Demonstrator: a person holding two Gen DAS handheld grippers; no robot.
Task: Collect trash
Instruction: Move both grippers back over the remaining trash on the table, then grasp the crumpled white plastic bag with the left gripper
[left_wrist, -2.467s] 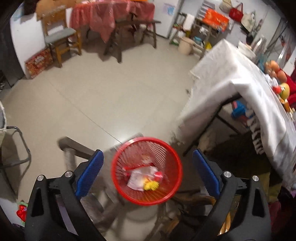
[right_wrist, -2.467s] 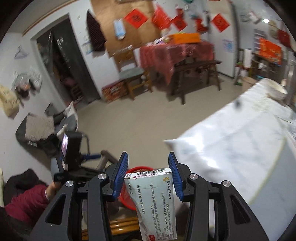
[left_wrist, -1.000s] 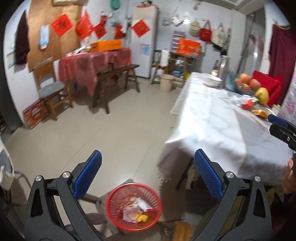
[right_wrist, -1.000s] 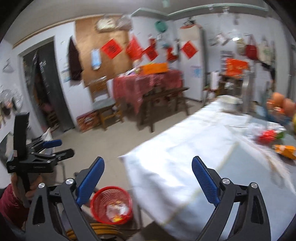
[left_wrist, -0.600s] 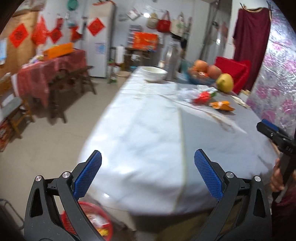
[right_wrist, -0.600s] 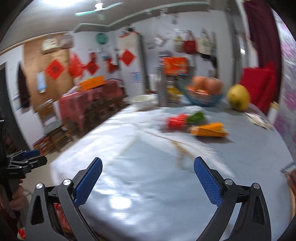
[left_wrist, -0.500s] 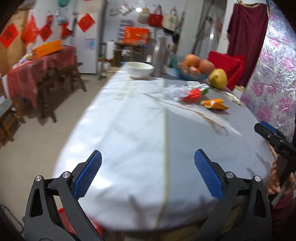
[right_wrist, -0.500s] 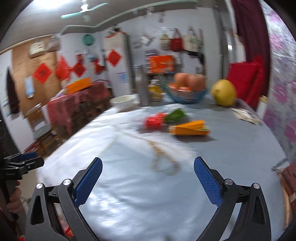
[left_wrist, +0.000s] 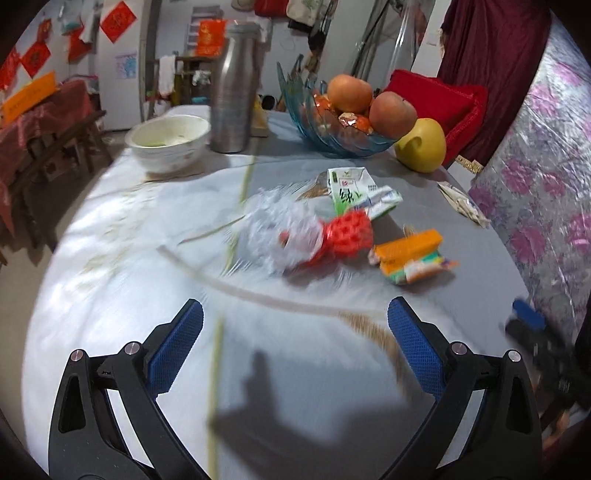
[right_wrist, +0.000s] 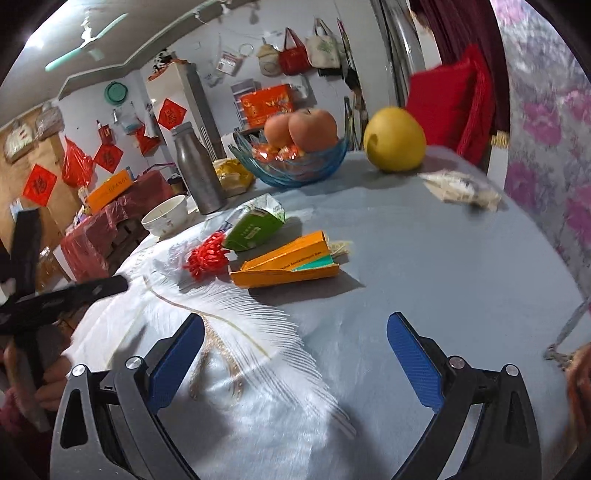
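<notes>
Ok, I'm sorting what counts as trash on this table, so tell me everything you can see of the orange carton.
The orange carton is a long, flattened cardboard box, bright orange with a teal wedge and small dark print on its side. It lies flat on the grey tablecloth, one end torn open and splayed. It sits right of the red ribbon bow and in front of the green carton; whether it touches either is unclear. Neither gripper holds it.
</notes>
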